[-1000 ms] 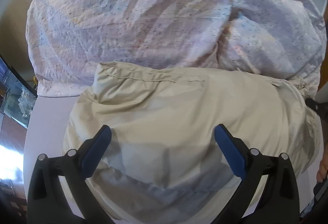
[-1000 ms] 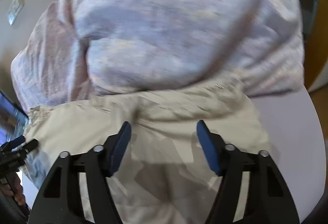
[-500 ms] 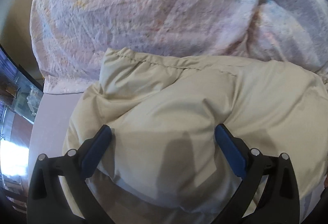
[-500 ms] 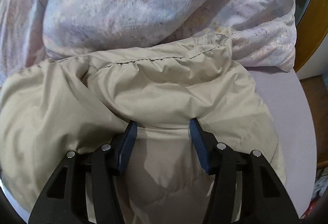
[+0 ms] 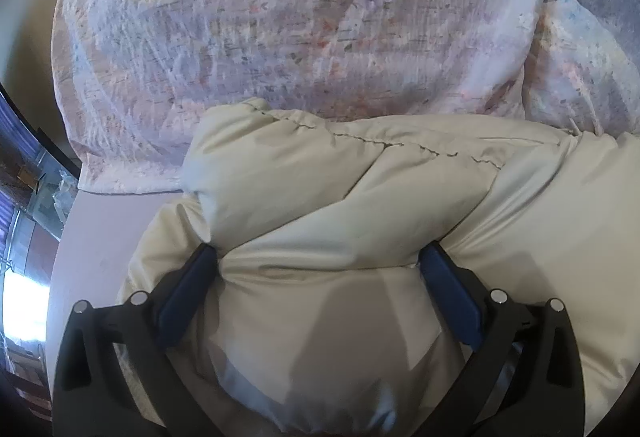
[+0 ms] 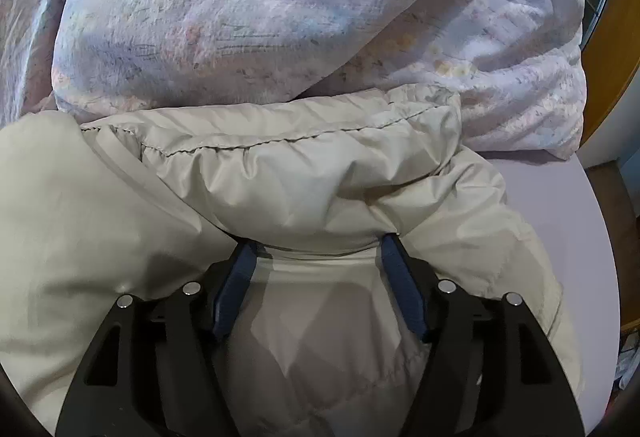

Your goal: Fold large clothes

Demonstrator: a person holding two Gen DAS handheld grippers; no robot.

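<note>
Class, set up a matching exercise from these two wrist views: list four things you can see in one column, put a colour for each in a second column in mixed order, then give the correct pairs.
Things:
1. puffy jacket
2. quilt
3. tabletop
4. finger pads

Colours:
A. dark blue
B. pale lilac, plain
C. cream beige
D. pastel floral print

Pairs: 1-C, 2-D, 3-B, 4-A
</note>
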